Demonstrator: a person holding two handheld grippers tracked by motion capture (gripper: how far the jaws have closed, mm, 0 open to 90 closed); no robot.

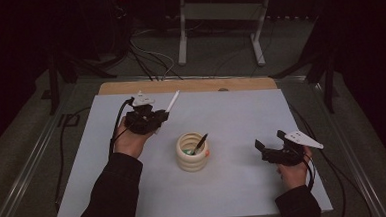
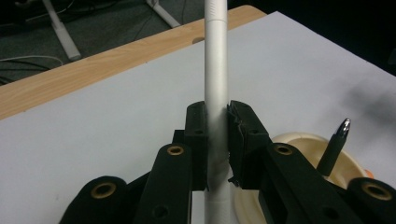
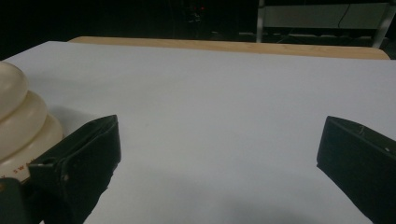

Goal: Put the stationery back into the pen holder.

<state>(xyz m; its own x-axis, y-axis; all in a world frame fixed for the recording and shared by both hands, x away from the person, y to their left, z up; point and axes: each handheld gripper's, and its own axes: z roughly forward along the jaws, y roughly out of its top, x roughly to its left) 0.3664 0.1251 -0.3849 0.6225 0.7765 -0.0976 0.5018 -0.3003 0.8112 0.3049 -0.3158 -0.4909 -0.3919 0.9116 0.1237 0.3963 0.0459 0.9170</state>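
Holder (image 1: 192, 152), one cream ribbed cup near the middle of the white table sheet (image 1: 241, 116), carries one dark pen (image 1: 200, 143) standing tilted, with green and orange bits inside that I cannot identify. One white pen (image 1: 172, 101) sits clamped between the jaws of the left gripper (image 1: 156, 116), at about ten o'clock from the holder; its barrel runs straight out past the black pads (image 2: 196, 135) toward the wooden table edge (image 1: 187, 85). The right gripper (image 1: 269, 143), at three o'clock from the holder, has its jaws spread wide with nothing between them.
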